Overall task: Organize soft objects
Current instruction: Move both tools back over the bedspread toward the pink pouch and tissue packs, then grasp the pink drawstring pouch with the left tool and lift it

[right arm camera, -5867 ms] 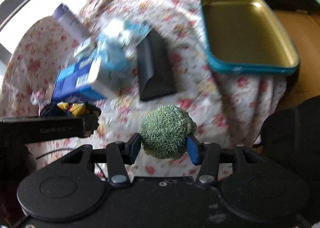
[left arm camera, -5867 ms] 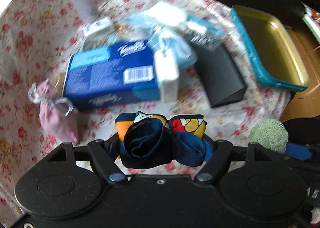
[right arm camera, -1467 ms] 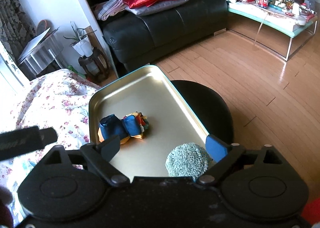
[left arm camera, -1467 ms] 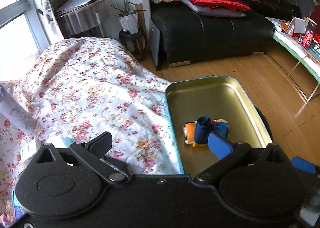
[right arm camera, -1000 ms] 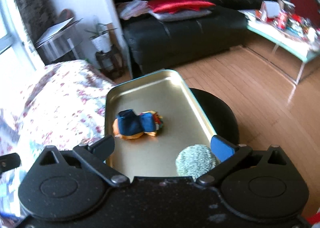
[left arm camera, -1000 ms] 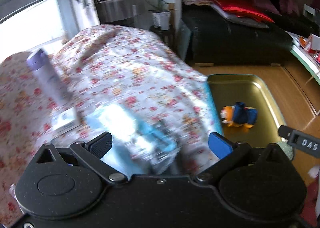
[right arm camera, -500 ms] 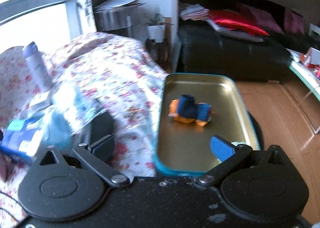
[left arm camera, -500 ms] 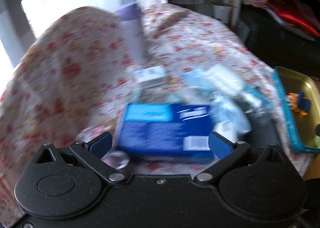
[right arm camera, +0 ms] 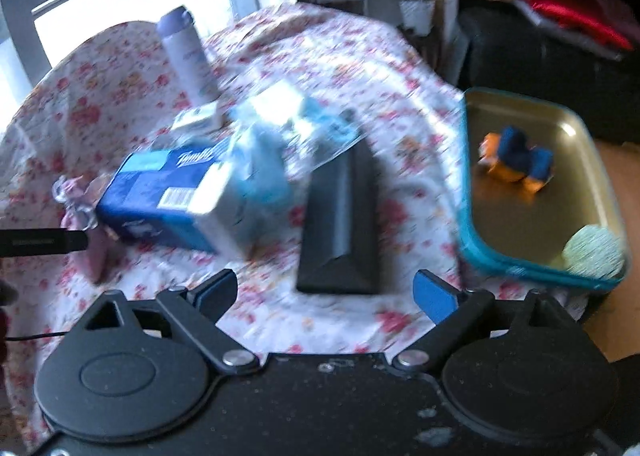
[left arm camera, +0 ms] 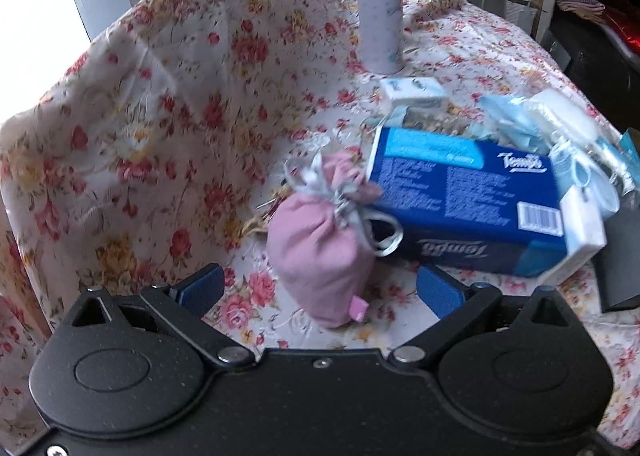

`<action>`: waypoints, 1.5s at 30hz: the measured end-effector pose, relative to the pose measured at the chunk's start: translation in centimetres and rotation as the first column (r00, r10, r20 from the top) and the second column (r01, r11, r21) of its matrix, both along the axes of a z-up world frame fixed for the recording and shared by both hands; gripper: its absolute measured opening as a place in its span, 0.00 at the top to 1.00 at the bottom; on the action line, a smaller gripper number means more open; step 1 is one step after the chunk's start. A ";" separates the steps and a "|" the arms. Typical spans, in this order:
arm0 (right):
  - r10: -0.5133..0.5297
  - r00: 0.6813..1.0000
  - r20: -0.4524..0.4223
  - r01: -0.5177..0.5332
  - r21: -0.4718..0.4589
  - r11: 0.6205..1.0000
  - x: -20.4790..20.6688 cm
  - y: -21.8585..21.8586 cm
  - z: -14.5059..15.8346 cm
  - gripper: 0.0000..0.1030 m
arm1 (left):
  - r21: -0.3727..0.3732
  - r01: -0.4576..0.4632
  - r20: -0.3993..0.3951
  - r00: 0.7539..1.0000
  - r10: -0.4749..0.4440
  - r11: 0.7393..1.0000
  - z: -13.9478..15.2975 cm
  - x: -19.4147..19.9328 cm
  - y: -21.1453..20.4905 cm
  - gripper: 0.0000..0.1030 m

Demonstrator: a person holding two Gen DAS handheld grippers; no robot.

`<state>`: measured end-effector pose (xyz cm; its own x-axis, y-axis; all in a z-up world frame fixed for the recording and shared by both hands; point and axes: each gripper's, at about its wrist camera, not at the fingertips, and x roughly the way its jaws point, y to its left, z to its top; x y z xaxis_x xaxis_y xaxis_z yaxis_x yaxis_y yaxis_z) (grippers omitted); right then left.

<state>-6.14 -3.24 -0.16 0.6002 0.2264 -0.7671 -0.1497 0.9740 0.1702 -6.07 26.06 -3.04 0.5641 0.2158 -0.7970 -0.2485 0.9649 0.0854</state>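
The left claw (left arm camera: 318, 290) stands wide apart and empty, its blue pads either side of the near end of the pink drawstring pouch (left arm camera: 320, 252) without touching it. The pouch lies on the floral cloth of the table (left arm camera: 168, 128), its tied neck and silver cord (left arm camera: 384, 240) resting against the blue tissue box (left arm camera: 464, 212).

Risk 1: a closure made too far toward the neck is likely to catch the cord or the box edge and drag the box along. Grip the body of the pouch only.

Risk 2: the pouch is soft. A shallow pinch on the near tip may slip off during the lift.

Risk 3: a low approach may gather the loose cloth between the pads and disturb the lilac bottle (left arm camera: 380, 12) standing behind.

The right claw (right arm camera: 326, 294) is empty, with jaws apart but closing. It hangs over the black case (right arm camera: 340, 224), which looks rigid and is probably not a target; a grip here would be wasted.

The teal-rimmed tray (right arm camera: 536, 272) sits at the table's right edge and holds the rolled multicolour cloth (right arm camera: 516, 164) and the green knitted ball (right arm camera: 594, 252). The ball lies against the near rim, so a hasty drop beside it may knock it out.
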 end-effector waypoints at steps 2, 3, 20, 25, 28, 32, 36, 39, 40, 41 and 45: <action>0.020 1.000 -0.008 -0.020 0.001 1.000 -0.4 0.8 -0.1 0.12 | 0.008 -0.001 -0.004 1.000 0.001 1.000 -0.5 -0.2 0.2 0.04; 0.029 1.000 -0.006 -0.029 -0.006 1.000 -0.5 1.1 -0.2 0.12 | 0.013 -0.001 -0.008 1.000 0.001 1.000 -0.8 -0.1 0.2 0.04; 0.088 0.995 0.053 -0.090 0.027 0.996 1.9 5.1 1.0 0.23 | 0.019 -0.070 0.060 0.996 0.069 0.997 -0.1 3.3 2.2 0.05; 0.115 0.992 0.057 -0.116 0.024 0.993 2.1 6.1 0.9 0.23 | -0.040 -0.121 0.064 0.990 0.123 0.992 -0.1 3.8 3.3 0.05; 0.114 0.992 0.058 -0.115 0.021 0.993 2.1 6.1 0.8 0.23 | -0.046 -0.133 0.070 0.988 0.136 0.990 0.1 4.1 3.5 0.11; 0.098 0.993 0.060 -0.100 0.037 0.994 2.5 5.8 1.0 0.23 | -0.036 -0.116 0.059 0.991 0.118 0.993 0.0 4.6 3.4 0.51; 0.060 0.995 0.078 -0.064 0.051 0.997 3.6 5.7 1.7 0.23 | -0.101 -0.080 -0.004 0.997 0.080 0.992 -1.3 4.4 3.2 0.55; 0.044 0.995 0.090 -0.049 0.046 0.998 4.6 6.0 2.2 0.23 | -0.096 -0.045 0.016 0.999 0.047 0.994 -1.1 3.2 2.7 0.57; 0.042 0.995 0.095 -0.046 0.041 0.998 5.0 6.1 2.3 0.23 | -0.103 -0.035 0.003 0.999 0.035 0.994 -1.3 3.0 2.6 0.57; 0.040 0.994 0.099 -0.044 0.032 0.999 5.2 6.3 2.4 0.23 | -0.113 -0.027 -0.011 1.000 0.026 0.993 -1.4 2.7 2.5 0.57; 0.025 0.994 0.107 -0.023 -0.018 1.000 6.4 7.0 2.2 0.23 | -0.063 0.005 -0.009 1.000 -0.006 0.998 -1.4 0.8 1.0 0.57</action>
<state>0.21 3.76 2.01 0.6735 0.2292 -0.7027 -0.1895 0.9725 0.1356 -5.23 27.02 -4.44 0.5574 0.1616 -0.8143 -0.2423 0.9698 0.0266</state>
